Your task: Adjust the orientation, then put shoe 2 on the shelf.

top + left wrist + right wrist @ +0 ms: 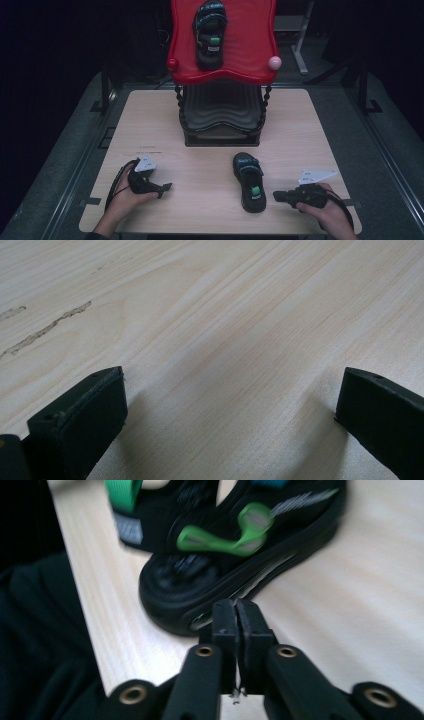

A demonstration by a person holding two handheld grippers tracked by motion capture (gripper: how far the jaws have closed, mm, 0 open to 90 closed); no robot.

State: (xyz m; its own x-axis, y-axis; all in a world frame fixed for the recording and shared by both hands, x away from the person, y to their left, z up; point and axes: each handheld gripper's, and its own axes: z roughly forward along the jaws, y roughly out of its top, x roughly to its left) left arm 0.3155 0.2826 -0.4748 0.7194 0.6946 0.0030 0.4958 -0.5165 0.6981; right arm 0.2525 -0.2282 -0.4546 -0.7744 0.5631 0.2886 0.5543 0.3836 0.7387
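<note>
Pale wooden table (210,210) carried a black sandal (249,182) just ahead of the right gripper (278,195), jaws clenched empty; left gripper (166,187) spread wide, well apart.

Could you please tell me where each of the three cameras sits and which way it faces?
High view: above the person's side, looking forward and down on the pale wooden table; both hands with left gripper and right gripper enter below.
Left gripper view: on the left gripper, looking down at bare wood between spread jaws.
Right gripper view: on the right gripper, jaws together, facing the black sandal with green straps.
Shared: that sandal also lies in the high view.
</note>
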